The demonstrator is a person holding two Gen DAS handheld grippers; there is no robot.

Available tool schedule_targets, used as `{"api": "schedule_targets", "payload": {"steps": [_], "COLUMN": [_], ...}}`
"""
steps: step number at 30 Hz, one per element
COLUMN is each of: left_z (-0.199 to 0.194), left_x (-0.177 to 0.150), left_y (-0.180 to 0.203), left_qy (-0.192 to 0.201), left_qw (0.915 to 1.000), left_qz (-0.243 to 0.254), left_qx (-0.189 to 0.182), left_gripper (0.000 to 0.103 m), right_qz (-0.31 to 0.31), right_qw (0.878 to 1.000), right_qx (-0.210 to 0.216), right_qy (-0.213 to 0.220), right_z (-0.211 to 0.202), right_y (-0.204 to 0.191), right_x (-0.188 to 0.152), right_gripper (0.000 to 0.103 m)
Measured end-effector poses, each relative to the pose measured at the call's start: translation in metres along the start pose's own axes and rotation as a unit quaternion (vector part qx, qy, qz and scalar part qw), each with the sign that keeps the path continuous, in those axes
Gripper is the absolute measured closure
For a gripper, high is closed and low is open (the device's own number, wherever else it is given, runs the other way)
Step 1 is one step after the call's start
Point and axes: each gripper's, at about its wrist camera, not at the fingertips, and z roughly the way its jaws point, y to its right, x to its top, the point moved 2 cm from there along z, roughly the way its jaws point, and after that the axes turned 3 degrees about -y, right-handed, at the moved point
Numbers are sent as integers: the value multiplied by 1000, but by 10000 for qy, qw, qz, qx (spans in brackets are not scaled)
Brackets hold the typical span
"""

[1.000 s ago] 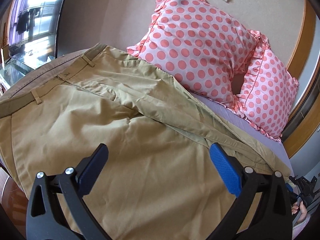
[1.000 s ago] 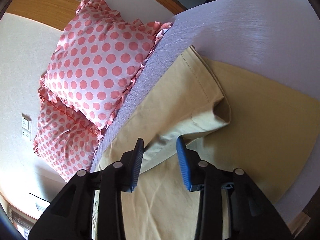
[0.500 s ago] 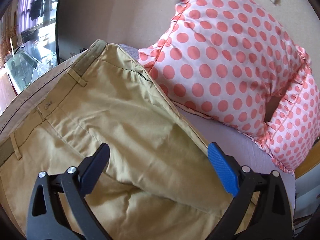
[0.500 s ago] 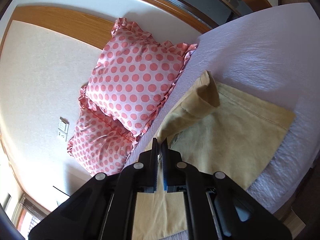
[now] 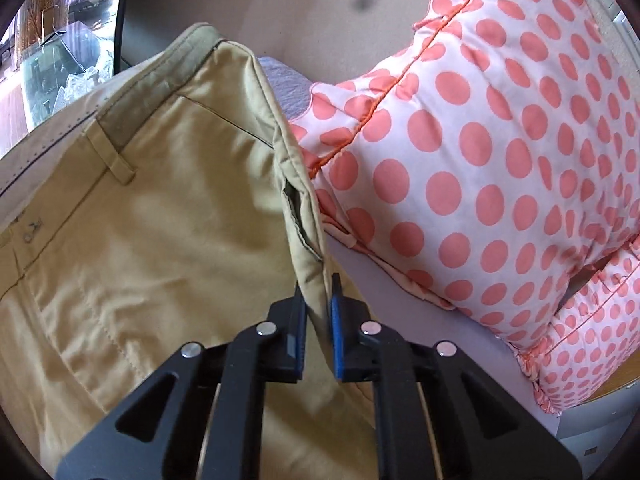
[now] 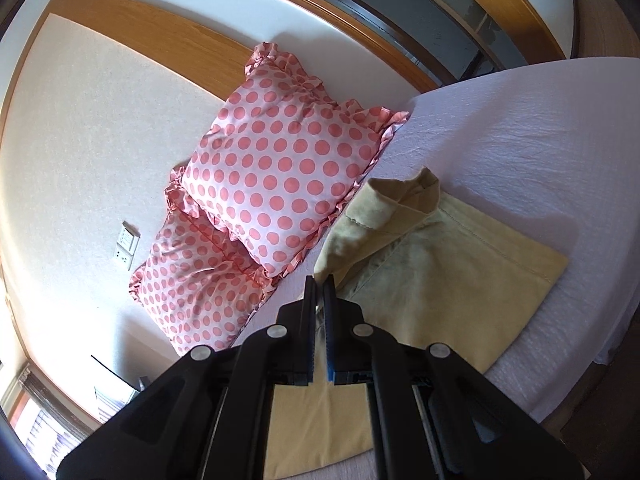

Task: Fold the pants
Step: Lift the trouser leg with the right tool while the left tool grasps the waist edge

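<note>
Khaki pants (image 5: 168, 216) lie on the lavender bed sheet (image 6: 520, 136). In the left wrist view I see the waistband with belt loops and the side seam with a pocket opening. My left gripper (image 5: 318, 292) is shut on that side seam edge near the hip and holds it raised. In the right wrist view the leg end of the pants (image 6: 432, 264) lies on the bed, with one cuff lifted and curled over. My right gripper (image 6: 319, 284) is shut on the edge of the lifted leg.
Two pink polka-dot pillows (image 5: 480, 152) lean against the wall just beyond the pants, close to both grippers; they also show in the right wrist view (image 6: 276, 180). The bed edge (image 6: 560, 392) runs on the right. A window and glass furniture (image 5: 52, 56) stand at the far left.
My left gripper has moved toward the pillow side and closed on the pants' side seam. My right gripper has closed on the leg edge and lifted it, so the cuff has curled over.
</note>
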Motion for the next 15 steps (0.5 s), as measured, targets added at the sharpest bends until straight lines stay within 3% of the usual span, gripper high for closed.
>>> {"api": "schedule_targets", "payload": {"steps": [4, 6, 9, 15], "left_z": [-85, -130, -179, -195], "left_x": [-39, -69, -122, -206], "left_y": [-22, -38, -77, -137], "left_qy": [428, 635, 821, 781], "left_qw": [9962, 9939, 9930, 9962], "left_qz": [411, 637, 557, 130], "left_qx": [-641, -634, -640, -364], "left_gripper": [93, 90, 86, 87], "right_qz": [5, -20, 55, 215], "right_qw": [9997, 9992, 9985, 9969], "right_qx": [-116, -227, -366, -643], "right_qy": [230, 330, 410, 395], "right_z": [-8, -14, -19, -18], "right_y": [6, 11, 20, 33], "right_x": [9, 14, 19, 16], "right_gripper": [99, 99, 99, 99]}}
